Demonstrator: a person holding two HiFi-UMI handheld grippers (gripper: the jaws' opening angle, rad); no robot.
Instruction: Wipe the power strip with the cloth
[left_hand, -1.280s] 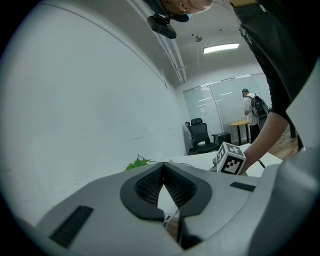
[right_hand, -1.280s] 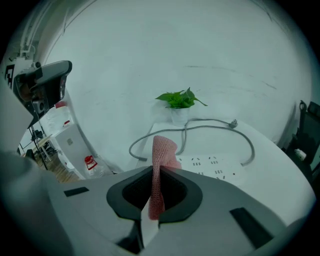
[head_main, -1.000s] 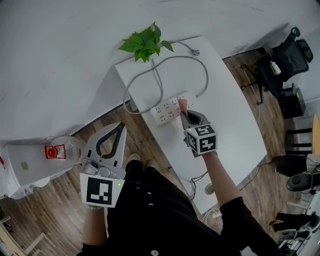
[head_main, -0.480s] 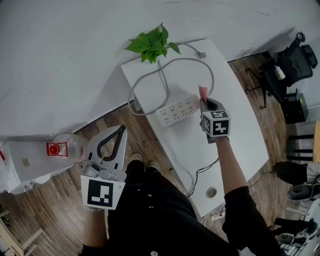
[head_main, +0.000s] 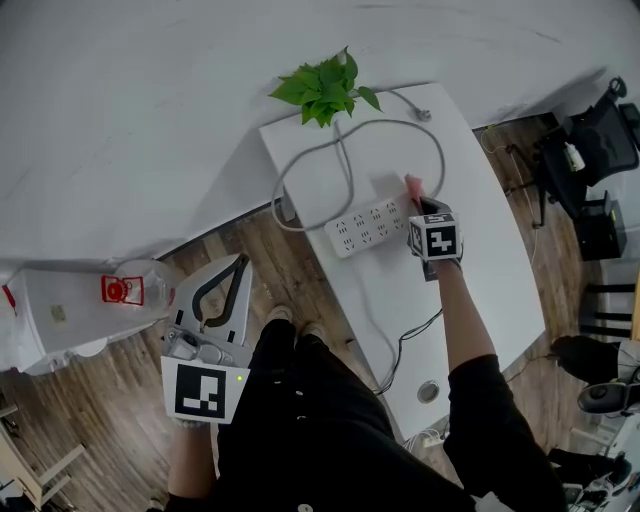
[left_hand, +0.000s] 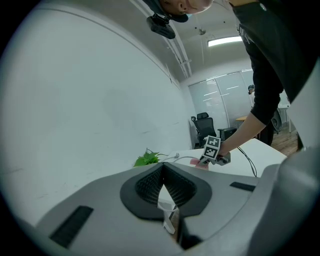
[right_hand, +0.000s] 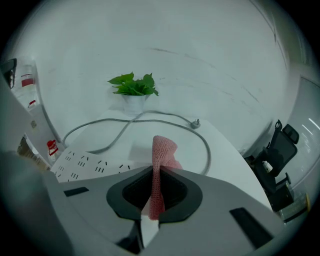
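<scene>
Closest in, the left gripper (head_main: 233, 262) hangs low beside the person's legs, out over the wood floor (head_main: 90, 430). Its jaws are pressed together with nothing between them.

To its left stands a clear water jug (head_main: 135, 290) with a red label, leaving a bare strip of floor between it and the table.

The white table (head_main: 480, 270) runs narrow and slantwise away from the person, and its long left edge faces that strip of floor. Most of its top is bare, with a small round hole (head_main: 427, 392) at the near end.

Midway up lies the white power strip (head_main: 370, 225), set across the table close to the left edge. The right gripper (head_main: 418, 204) sits at the strip's right end, clenched on the pink cloth (head_main: 411, 186). The cloth stands up out of the jaws just beside the strip; I cannot tell whether it touches it.

Beyond, the strip's grey cable (head_main: 400, 125) loops wide over the tabletop. A green plant (head_main: 325, 88) stands at the far corner against the white wall (head_main: 150, 100).

Off to the right, well apart from the table, black office chairs (head_main: 600, 130) crowd the floor.
</scene>
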